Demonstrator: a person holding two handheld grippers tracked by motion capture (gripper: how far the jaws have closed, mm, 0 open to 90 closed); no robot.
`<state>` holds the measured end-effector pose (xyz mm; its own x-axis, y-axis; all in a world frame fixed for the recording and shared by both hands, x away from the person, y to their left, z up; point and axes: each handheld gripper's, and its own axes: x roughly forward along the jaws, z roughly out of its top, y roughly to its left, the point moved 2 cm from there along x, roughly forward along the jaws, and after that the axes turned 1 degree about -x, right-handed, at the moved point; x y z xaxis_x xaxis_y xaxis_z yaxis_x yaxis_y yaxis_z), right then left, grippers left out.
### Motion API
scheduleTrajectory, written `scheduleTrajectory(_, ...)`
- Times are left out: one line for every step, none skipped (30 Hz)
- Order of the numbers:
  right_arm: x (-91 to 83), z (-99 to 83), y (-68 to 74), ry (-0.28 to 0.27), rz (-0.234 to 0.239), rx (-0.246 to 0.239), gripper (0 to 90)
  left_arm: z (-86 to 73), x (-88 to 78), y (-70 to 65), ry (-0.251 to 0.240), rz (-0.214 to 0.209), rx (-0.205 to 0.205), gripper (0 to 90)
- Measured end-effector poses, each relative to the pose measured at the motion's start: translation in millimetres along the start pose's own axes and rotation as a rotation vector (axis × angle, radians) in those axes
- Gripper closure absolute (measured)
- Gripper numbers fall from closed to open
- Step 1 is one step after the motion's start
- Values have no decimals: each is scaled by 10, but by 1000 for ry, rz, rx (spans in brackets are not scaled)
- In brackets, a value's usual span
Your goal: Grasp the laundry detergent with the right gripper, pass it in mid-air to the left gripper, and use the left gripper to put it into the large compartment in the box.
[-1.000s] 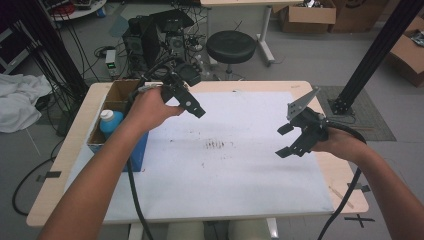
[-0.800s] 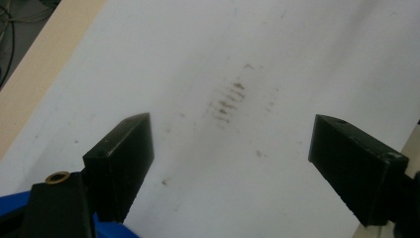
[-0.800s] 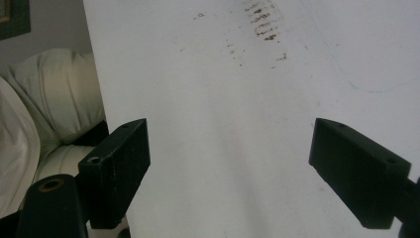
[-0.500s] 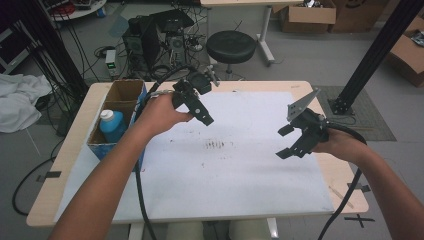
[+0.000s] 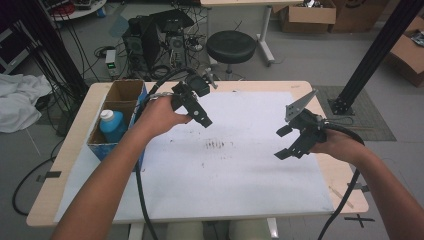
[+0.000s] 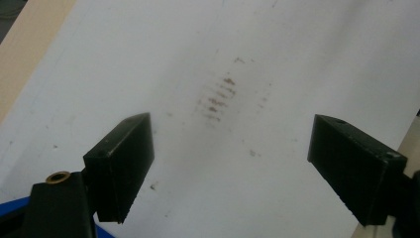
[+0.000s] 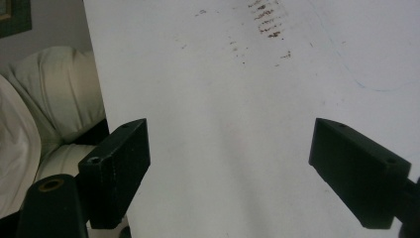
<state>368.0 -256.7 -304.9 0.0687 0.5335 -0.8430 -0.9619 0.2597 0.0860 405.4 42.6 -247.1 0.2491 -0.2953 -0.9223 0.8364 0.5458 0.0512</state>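
Swinging away from the box (image 5: 116, 117), the left gripper (image 5: 200, 114) now hangs spread and empty over the smudge (image 5: 216, 145) on the white sheet (image 5: 250, 190); the right gripper (image 5: 291, 142), also spread, waits apart. The bottle (image 5: 111, 125) stays in the box, probably ungrasped.

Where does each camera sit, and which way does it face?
High view: above the person's side, facing forward and down on the white sheet; both forearms, left gripper, right gripper.
Left gripper view: rides that gripper, facing down at the stains; open jaws.
Right gripper view: same, own open jaws.
All share the stains.
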Motion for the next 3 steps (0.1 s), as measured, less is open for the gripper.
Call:
scheduleTrajectory(-1,0,0,-1,-1,1,160,-2,0,4,-2,-1,0,187)
scheduleTrajectory(-3,1,-2,-1,0,1,160,-3,2,7,-4,-2,0,187)
scheduleTrajectory(-4,0,-4,-1,0,1,160,-4,4,11,-6,-2,-2,187)
